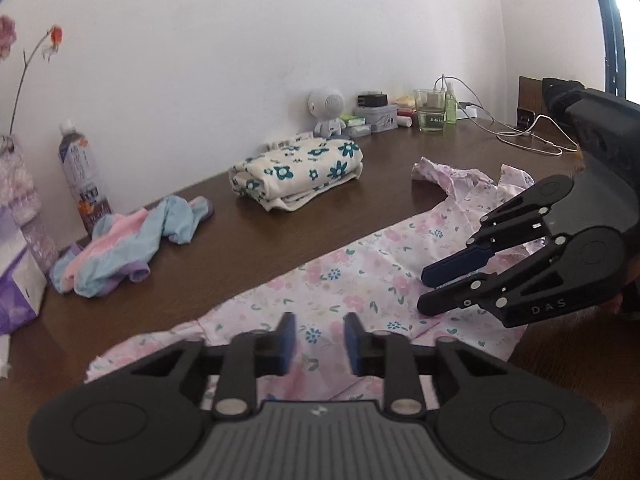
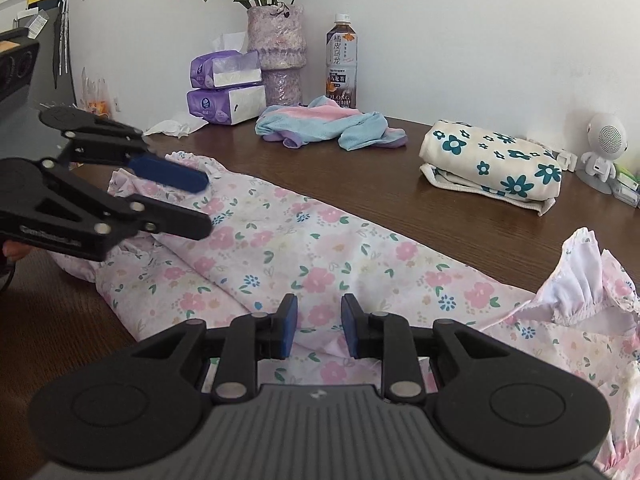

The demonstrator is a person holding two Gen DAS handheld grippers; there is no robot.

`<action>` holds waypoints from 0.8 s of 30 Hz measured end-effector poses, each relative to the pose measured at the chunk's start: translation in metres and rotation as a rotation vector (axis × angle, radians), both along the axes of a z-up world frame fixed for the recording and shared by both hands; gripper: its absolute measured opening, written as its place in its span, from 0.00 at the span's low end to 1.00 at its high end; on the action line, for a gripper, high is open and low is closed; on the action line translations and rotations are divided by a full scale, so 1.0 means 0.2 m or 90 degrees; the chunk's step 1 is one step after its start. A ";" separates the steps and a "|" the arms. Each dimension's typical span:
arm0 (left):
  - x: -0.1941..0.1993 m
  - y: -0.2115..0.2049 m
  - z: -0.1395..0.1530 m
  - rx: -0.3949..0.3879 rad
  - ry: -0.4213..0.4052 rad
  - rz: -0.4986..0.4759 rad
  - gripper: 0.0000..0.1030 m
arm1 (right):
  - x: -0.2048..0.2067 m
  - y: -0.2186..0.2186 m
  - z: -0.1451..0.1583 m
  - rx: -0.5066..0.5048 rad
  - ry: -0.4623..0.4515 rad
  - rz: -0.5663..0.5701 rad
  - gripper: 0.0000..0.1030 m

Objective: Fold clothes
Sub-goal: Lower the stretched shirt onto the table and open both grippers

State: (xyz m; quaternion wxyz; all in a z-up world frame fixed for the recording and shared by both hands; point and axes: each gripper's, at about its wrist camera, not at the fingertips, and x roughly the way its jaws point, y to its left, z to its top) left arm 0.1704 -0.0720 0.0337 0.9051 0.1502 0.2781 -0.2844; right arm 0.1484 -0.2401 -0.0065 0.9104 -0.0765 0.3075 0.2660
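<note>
1. Two grippers hung over one garment: the left gripper [image 1: 320, 344] above the hem end of the pink floral dress [image 1: 360, 280], and the right gripper [image 2: 318, 326] above the end with the ruffled sleeves, each showing in the other's view.
2. Both stood with their jaws narrowly apart and nothing between the pads; the cloth lay beneath them, not pinched.
3. The dress lay as a long strip on the brown table [image 1: 248, 240], its long axis running from one gripper to the other, so each hand was nearest its own end. Judged from this, a fold across the length would bring one end over toward the other.
4. The dress looked thin and limp, pale pink with small pink and blue flowers, already narrowed by lengthwise folds, with a ruffled white-lined sleeve [image 2: 580, 280] standing up at one end.
5. Farther back lay a folded cream garment with teal flowers [image 1: 298, 172] and a crumpled pastel garment [image 1: 132, 244], unfolded, well apart from both grippers.
</note>
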 end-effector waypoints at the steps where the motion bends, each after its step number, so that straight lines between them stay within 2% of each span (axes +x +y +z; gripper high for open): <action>1: 0.02 0.01 -0.03 -0.009 0.014 0.010 0.15 | 0.00 0.00 0.00 0.000 0.000 0.000 0.24; 4: 0.04 0.05 -0.07 -0.019 0.027 0.038 0.14 | 0.00 0.00 0.00 0.001 0.001 0.000 0.24; 11: 0.04 0.23 -0.08 -0.084 0.051 0.074 0.15 | 0.00 -0.01 0.00 -0.002 -0.001 -0.004 0.24; 21: 0.02 0.41 -0.09 -0.131 0.074 0.119 0.15 | -0.03 -0.06 0.00 0.001 -0.001 -0.016 0.22; 24: 0.02 0.41 -0.09 -0.127 0.073 0.119 0.15 | -0.03 -0.09 0.00 0.011 0.004 -0.021 0.21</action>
